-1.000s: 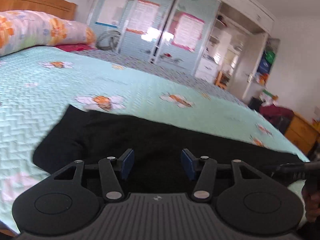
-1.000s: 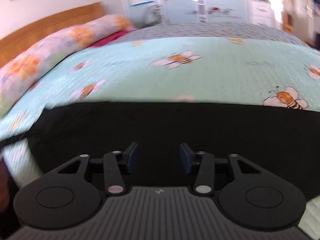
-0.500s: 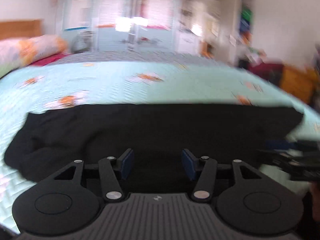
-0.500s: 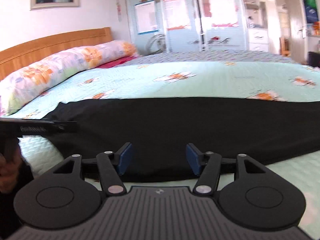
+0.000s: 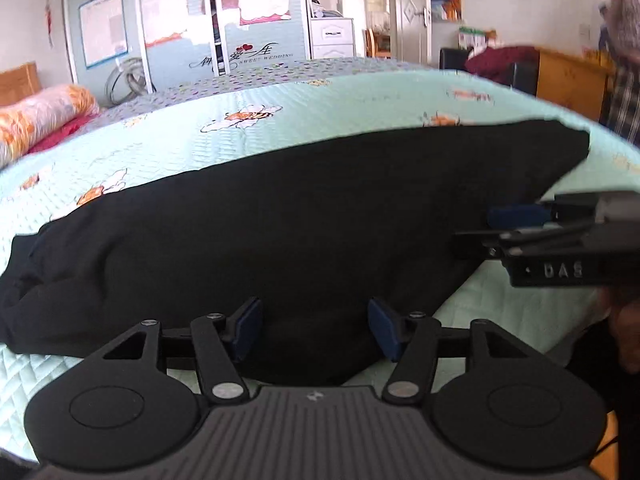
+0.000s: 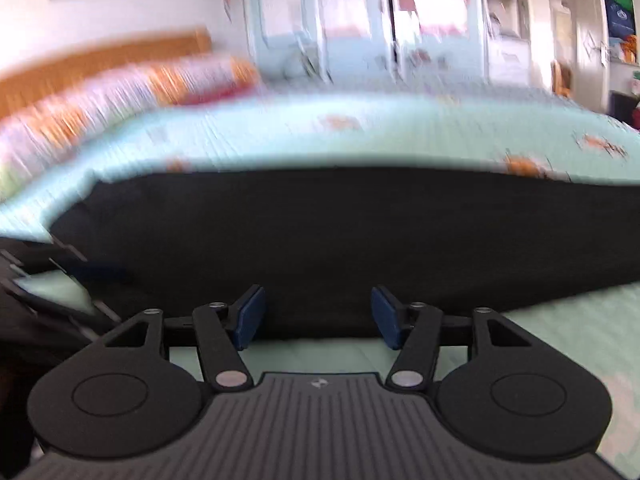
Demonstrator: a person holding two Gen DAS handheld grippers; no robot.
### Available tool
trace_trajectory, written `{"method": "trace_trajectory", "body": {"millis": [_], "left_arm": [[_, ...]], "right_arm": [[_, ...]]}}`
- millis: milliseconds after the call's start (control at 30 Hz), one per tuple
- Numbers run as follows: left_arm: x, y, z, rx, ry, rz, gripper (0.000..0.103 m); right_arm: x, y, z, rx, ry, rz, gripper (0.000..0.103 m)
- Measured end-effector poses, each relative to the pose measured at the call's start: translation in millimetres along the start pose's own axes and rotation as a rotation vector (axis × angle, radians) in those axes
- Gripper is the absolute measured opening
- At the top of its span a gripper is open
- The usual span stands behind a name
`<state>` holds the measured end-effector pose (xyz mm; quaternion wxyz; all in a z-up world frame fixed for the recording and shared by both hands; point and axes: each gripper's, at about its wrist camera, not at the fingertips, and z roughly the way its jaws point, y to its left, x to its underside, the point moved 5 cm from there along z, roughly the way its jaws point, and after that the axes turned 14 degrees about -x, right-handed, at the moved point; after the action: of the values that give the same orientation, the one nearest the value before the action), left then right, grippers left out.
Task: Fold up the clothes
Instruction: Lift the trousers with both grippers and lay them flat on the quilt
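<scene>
Both grippers hover at the near hem of the long black cloth garment (image 5: pixel 280 232) spread flat on the mint quilted bedspread (image 5: pixel 340 112), ready for folding. Left gripper (image 5: pixel 314 326) is opening, right gripper (image 6: pixel 316 314) closing; neither pinches fabric yet.

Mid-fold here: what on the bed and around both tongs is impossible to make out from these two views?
- Black garment: type unreadable in either view; its near hem hides behind the opening left tongs.
- Right wrist view: motion blur smears the pillow and bedspread print.
- Right tongs, closing: contact with the cloth unclear.
- Garment's right end is cut off by that view's edge.
</scene>
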<state>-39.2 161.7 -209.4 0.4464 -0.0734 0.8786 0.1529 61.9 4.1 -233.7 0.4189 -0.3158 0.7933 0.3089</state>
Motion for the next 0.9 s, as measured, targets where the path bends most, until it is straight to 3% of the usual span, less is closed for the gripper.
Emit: {"method": "trace_trajectory", "body": {"millis": [100, 200, 300, 400, 433, 500, 600, 667, 733, 800, 833, 867, 900], "left_arm": [[-7.2, 39.6, -12.2, -0.091, -0.072, -0.077, 0.062], [-4.1, 97.1, 3.6, -0.214, -0.015, -0.208, 0.062], [4.0, 153.8, 26.3, -0.317, 0.073, -0.347, 0.062], [22.8, 201.2, 45.5, -0.33, 0.19, -0.55, 0.054], [19.8, 207.0, 39.6, -0.316, 0.178, -0.605, 0.053], [12.4, 205.9, 29.6, -0.323, 0.156, -0.615, 0.053], [-2.5, 184.0, 11.9, -0.254, 0.062, -0.547, 0.055], [-18.4, 158.2, 4.0, -0.228, -0.005, -0.456, 0.057], [-35.4, 136.7, 14.1, -0.251, -0.051, -0.297, 0.062], [-32.9, 132.1, 36.7, -0.316, 0.005, -0.173, 0.064], [-26.0, 141.5, 53.1, -0.352, 0.058, -0.172, 0.064], [-19.9, 157.5, 59.7, -0.359, 0.089, -0.237, 0.062], [-13.9, 173.8, 65.7, -0.365, 0.119, -0.307, 0.049]], "right_arm": [[0.7, -3.2, -18.2, -0.026, -0.072, 0.029, 0.058], [-1.4, -8.7, -23.5, -0.025, -0.127, 0.089, 0.058], [-3.0, -5.0, -20.5, -0.035, -0.125, 0.091, 0.058], [-3.4, -1.2, -20.9, -0.043, -0.118, 0.085, 0.058], [-3.5, 0.2, -21.6, -0.044, -0.116, 0.083, 0.058], [-3.7, 0.5, -23.9, -0.047, -0.124, 0.086, 0.059], [-0.7, -0.3, -22.1, -0.05, -0.122, 0.105, 0.059], [0.7, 2.4, -18.6, -0.055, -0.11, 0.103, 0.059], [1.6, 6.6, -14.8, -0.058, -0.095, 0.092, 0.06], [2.2, 10.0, -14.2, -0.057, -0.089, 0.078, 0.06], [2.3, 10.7, -14.8, -0.058, -0.09, 0.077, 0.06], [2.3, 10.8, -15.9, -0.058, -0.094, 0.079, 0.06], [1.7, 10.0, -18.1, -0.056, -0.102, 0.083, 0.06]]}}
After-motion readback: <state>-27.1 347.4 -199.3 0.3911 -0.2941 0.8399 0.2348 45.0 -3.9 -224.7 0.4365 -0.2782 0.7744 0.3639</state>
